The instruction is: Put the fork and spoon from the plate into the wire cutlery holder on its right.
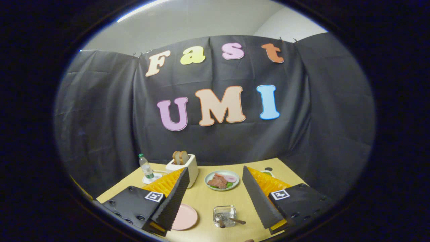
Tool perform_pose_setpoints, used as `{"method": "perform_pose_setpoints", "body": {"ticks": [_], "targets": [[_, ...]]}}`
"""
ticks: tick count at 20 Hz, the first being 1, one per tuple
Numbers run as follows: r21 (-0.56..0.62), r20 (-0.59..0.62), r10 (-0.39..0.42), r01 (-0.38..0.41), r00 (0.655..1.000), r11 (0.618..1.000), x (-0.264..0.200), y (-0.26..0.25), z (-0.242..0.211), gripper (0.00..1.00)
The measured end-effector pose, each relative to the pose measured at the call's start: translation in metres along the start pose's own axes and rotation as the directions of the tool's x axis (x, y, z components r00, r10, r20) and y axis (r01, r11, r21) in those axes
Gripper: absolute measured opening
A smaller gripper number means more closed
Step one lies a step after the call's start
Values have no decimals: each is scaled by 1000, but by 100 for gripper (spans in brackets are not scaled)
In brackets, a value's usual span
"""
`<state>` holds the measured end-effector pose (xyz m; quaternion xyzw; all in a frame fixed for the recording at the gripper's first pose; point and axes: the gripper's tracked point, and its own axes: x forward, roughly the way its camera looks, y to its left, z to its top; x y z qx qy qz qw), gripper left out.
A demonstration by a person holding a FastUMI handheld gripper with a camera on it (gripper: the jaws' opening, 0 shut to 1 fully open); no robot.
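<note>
While wide and empty, tool [214, 169] well clear of holder [225, 215], plate [184, 216].

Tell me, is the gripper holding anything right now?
No, nothing. The gripper is open, its fingers wide apart above the table.

The gripper [215, 195] is being held above the counter [201, 201] with its jaws wide apart, nothing gripped. Between them a clear holder [224, 215] with cutlery is being framed, a pink plate [185, 216] lying beside it.
</note>
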<state>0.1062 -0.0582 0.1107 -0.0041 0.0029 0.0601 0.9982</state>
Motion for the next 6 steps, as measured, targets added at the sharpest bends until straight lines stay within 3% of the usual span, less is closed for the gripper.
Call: {"method": "perform_pose_setpoints", "body": {"ticks": [6], "targets": [[36,17,24,-25,1000,999,-8,-12,-1,99]]}}
